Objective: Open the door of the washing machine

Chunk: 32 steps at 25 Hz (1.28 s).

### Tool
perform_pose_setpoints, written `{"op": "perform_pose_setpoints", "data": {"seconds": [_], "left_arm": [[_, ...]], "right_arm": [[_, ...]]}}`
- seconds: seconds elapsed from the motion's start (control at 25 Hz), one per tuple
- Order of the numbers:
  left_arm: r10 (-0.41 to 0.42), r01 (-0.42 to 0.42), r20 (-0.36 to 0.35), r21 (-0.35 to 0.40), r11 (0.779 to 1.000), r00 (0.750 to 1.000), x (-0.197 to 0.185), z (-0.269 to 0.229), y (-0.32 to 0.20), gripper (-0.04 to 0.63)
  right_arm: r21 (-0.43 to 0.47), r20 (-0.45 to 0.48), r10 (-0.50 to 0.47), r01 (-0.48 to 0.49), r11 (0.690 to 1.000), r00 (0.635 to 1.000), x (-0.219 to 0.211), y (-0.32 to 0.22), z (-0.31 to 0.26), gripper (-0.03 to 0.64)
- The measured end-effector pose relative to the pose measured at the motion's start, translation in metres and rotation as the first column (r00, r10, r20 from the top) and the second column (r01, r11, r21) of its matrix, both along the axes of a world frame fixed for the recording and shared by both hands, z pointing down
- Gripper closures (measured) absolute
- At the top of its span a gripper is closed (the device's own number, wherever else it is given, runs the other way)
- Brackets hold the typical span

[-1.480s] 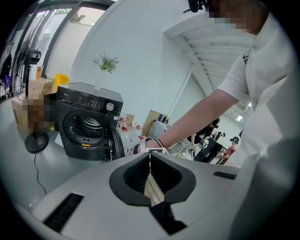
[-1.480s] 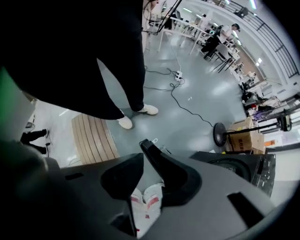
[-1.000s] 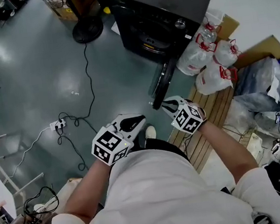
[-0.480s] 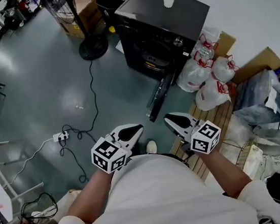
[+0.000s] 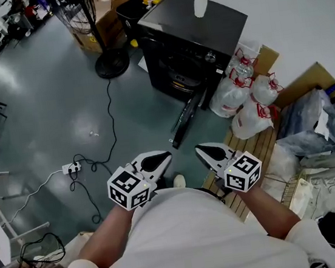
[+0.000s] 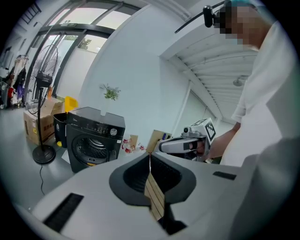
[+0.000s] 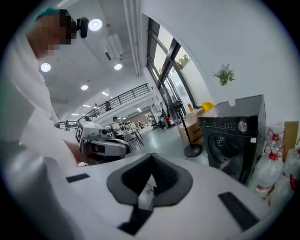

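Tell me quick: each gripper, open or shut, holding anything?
Left gripper: jaws shut, holding nothing.
Right gripper: jaws shut, holding nothing.

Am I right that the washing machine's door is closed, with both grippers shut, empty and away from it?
No: the head view shows the door swung open. The left gripper and right gripper are indeed shut, empty and away from it.

Head camera looks steeply down.
Left tongs (image 5: 167, 156) and right tongs (image 5: 200, 150) cameras share the washing machine (image 5: 188, 32) ahead.
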<state>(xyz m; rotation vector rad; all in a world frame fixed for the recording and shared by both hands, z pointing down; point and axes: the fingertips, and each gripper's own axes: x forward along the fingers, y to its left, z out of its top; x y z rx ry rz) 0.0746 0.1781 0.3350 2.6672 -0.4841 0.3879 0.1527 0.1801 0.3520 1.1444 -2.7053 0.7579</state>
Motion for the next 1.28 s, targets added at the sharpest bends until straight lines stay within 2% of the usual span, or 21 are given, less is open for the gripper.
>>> {"op": "perform_pose_setpoints", "data": {"seconds": [0.52, 1.28], "left_arm": [[0.002, -0.002, 0.009, -0.002, 1.000, 1.000, 0.004, 0.000, 0.001, 0.576], [-0.024, 0.024, 0.031, -0.010, 1.000, 0.999, 0.013, 0.013, -0.015, 0.577]], "right_arm": [[0.031, -0.085, -0.033, 0.036, 0.999, 0.996, -0.004, 0.005, -0.003, 0.609], [0.019, -0.080, -0.029, 0.031, 0.999, 0.996, 0.009, -0.009, 0.010, 0.611]]}}
